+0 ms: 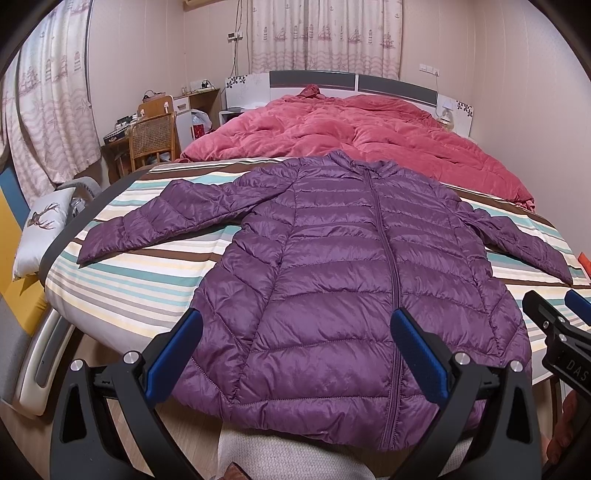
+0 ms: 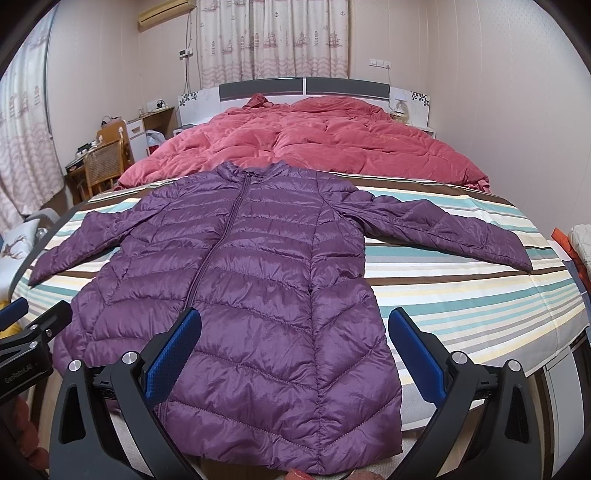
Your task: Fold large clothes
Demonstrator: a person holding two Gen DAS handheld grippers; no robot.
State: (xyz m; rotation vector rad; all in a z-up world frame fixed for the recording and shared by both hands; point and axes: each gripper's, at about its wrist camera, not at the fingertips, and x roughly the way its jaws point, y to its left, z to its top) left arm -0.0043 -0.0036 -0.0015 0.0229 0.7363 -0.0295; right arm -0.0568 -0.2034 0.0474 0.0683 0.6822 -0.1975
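One purple puffer jacket [image 1: 354,266] lies flat, front up, zipper closed, on the foot half of the bed [image 1: 122,291], on top of a striped sheet [image 2: 461,291]; collar points toward the headboard [image 1: 314,79], hem hangs slightly over the near bed edge. Two sleeves, both spread out sideways: left sleeve [image 1: 147,225] angled down toward the bed's left side, right sleeve [image 2: 450,225] toward the right. One red quilt [image 1: 369,133] bunched over the head half of the bed, just behind the collar. Two tools in play: left tool [image 1: 295,354] hovers over the lower left part of the jacket, jaws spread wide, nothing between them; right tool [image 2: 291,354] hovers over the lower right part and hem, also spread wide and empty. Each tool has two blue-padded fingers (one pad [image 1: 177,347] visible on each inner face). Neither tool touches the fabric as far as I can see. Room extras: one wicker-back chair [image 1: 153,138] at a wooden counter [image 1: 118,140] by the left wall, one deer-print cushion [image 1: 40,229] off the bed's left side, one lamp [image 2: 400,107] by the headboard, curtains [image 1: 325,35] on two walls.
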